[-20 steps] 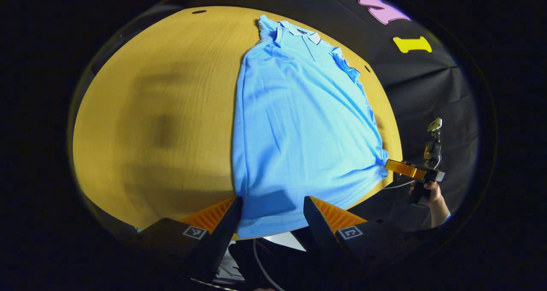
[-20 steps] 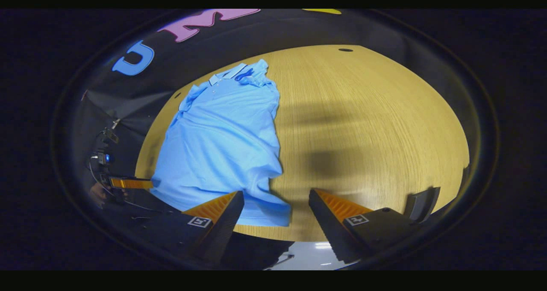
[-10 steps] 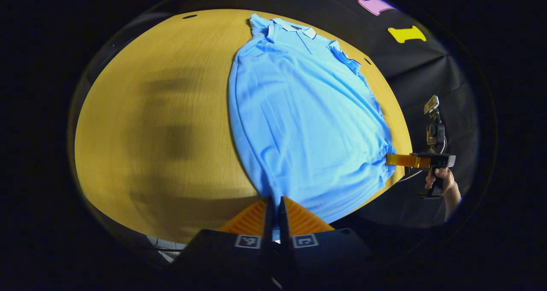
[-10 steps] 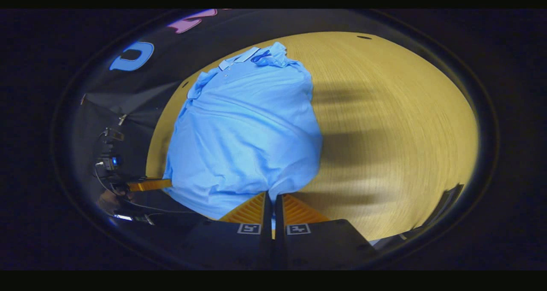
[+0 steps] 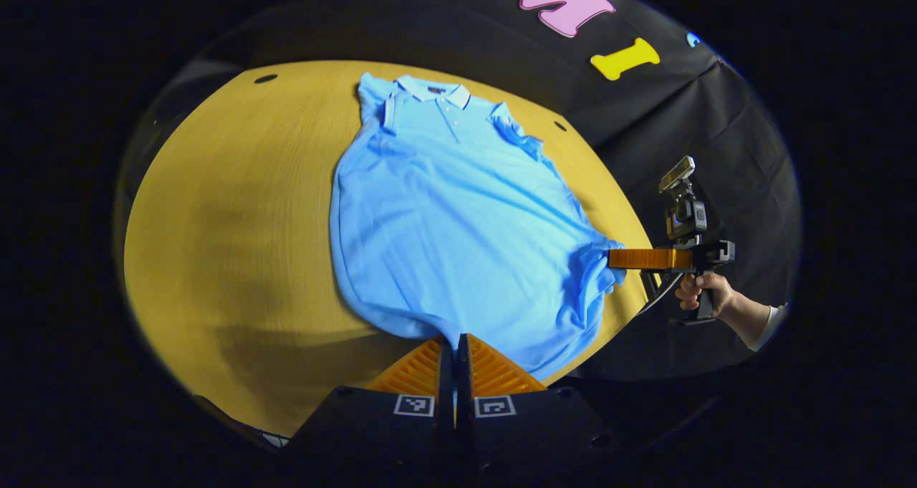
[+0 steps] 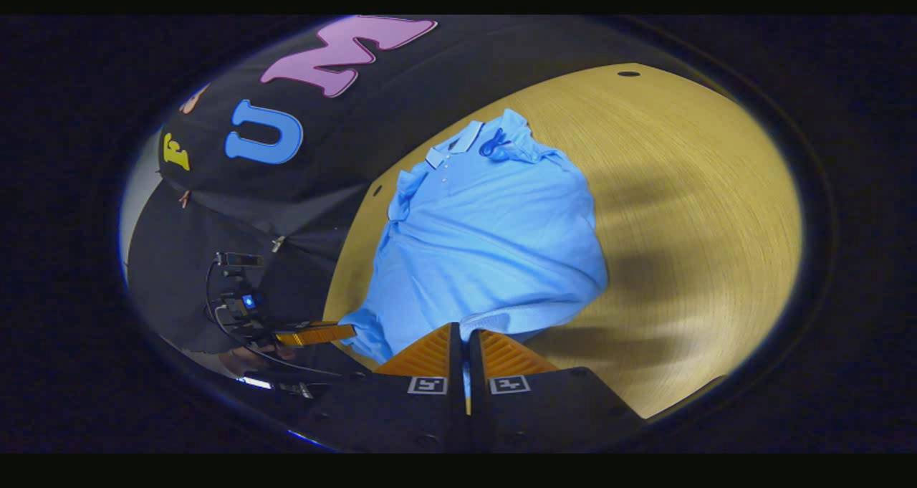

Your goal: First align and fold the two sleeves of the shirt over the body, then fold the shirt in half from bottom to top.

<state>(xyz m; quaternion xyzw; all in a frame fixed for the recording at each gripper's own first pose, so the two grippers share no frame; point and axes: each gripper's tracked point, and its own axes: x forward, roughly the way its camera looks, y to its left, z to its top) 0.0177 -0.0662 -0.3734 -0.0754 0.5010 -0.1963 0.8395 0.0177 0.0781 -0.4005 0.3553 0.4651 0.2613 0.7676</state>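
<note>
A light blue short-sleeved polo shirt (image 5: pixel 458 216) lies face up on a round yellow wood-grain table (image 5: pixel 236 216), its collar toward the far edge by the black cloth wall and its hem at the near edge. Both sleeves look already turned in over the body, since the outline is narrow and bunched at the shoulders, so the job in hand appears to be the bottom-to-top fold. The left gripper (image 5: pixel 455 345) is clamped on one bottom corner of the hem, its two fingers pressed together with a sliver of blue cloth between them. The right gripper (image 6: pixel 462 341) pinches the other bottom corner in the same way; in the left gripper view it shows farther off at the table's right edge (image 5: pixel 630 259), held by a hand (image 5: pixel 706 294) with a pale cuff, and the fabric gathers into folds where it bites. Holding both corners at once keeps the hem straight and taut, so the lower half can rise as one sheet rather than sag in the middle. The hem looks slightly lifted and drawn in, with creases running from each grip toward the chest. The next move likely calls for carrying both corners up and forward together, level, to land them by the collar.
</note>
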